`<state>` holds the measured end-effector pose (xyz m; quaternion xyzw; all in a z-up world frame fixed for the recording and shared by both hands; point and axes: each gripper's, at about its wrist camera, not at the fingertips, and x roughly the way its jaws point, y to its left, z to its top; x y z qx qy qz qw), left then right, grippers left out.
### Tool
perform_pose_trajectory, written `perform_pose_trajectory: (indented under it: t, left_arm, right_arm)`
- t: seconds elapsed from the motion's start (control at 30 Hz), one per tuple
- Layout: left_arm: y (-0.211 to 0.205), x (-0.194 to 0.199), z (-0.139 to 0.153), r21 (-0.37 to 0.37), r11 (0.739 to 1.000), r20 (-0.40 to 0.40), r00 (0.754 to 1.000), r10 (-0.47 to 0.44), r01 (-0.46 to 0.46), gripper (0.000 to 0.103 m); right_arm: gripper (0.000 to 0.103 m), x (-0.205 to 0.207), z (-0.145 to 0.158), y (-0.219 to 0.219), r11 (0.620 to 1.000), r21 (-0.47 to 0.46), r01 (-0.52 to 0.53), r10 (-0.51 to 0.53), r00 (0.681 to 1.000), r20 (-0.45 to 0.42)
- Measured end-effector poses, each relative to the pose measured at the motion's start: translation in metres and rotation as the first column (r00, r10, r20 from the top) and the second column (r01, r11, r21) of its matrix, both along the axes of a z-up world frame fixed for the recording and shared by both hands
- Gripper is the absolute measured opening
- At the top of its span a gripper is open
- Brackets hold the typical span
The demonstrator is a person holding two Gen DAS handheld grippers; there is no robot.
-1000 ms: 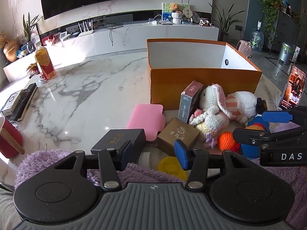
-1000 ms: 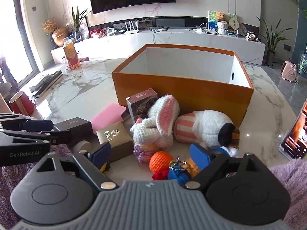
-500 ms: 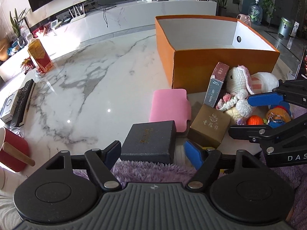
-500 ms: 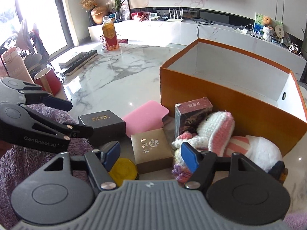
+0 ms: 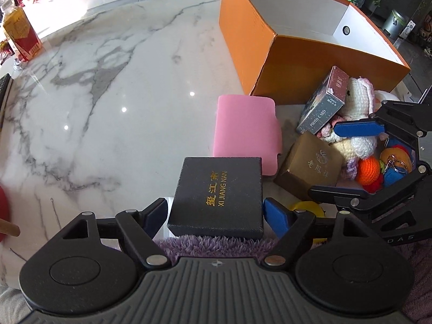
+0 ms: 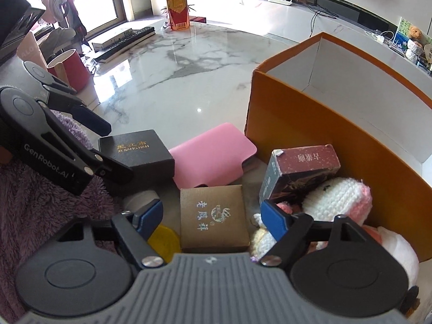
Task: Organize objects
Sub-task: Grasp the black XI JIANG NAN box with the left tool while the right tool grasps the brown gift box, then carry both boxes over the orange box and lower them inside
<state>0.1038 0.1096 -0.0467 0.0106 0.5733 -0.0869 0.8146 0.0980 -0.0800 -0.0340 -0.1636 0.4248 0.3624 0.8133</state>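
A black box with gold lettering (image 5: 220,193) lies on the marble table between the open fingers of my left gripper (image 5: 216,213); the pads stand beside it, apart. It also shows in the right wrist view (image 6: 137,152). My right gripper (image 6: 213,216) is open around a brown gold-printed box (image 6: 214,217), not closed on it. That box shows in the left wrist view (image 5: 310,164). A pink case (image 5: 245,132), a photo-card box (image 5: 324,102), a crocheted bunny (image 5: 356,108) and small knitted toys (image 5: 370,170) lie before the open orange box (image 5: 310,46).
A yellow round lid (image 6: 164,239) lies by the right gripper's left finger. A drink bottle (image 6: 176,12), a keyboard (image 6: 127,41) and a red cup (image 6: 71,68) stand at the table's far left. Purple fleece (image 6: 40,197) lies at the near edge.
Both grippers have moved forward and down. The left now straddles the black box; the right has swung left and now straddles the brown box.
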Motion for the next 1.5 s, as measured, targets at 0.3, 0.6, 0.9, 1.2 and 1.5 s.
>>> perform_pose_trajectory:
  t: [0.3, 0.6, 0.9, 1.2, 1.5]
  left_arm:
    - [-0.003, 0.011, -0.011, 0.015, 0.999, -0.081, 0.996, -0.046, 0.047, 0.093]
    - [-0.005, 0.009, -0.011, 0.028, 0.999, -0.071, 0.997, -0.038, 0.040, 0.091]
    - [-0.006, -0.002, 0.000, 0.027, 1.000, 0.004, 1.000, 0.003, -0.003, 0.089]
    - [-0.016, -0.019, 0.043, -0.006, 0.999, 0.146, 0.988, 0.042, -0.042, 0.089]
    - [-0.039, -0.004, 0.100, -0.060, 0.998, 0.287, 0.958, 0.013, 0.005, 0.089]
  right_arm:
    - [0.082, 0.011, -0.010, 0.012, 0.998, -0.044, -0.039, 0.038, 0.999, -0.015]
    - [0.061, 0.013, -0.017, 0.016, 0.997, -0.072, -0.032, 0.030, 0.999, -0.038]
    - [0.061, 0.003, 0.003, 0.002, 1.000, -0.005, -0.004, 0.004, 1.000, -0.007]
    - [0.061, -0.004, 0.038, -0.023, 0.991, 0.113, 0.077, -0.079, 0.997, 0.011]
    - [0.061, 0.005, 0.088, -0.059, 0.956, 0.232, 0.178, -0.205, 0.974, 0.095]
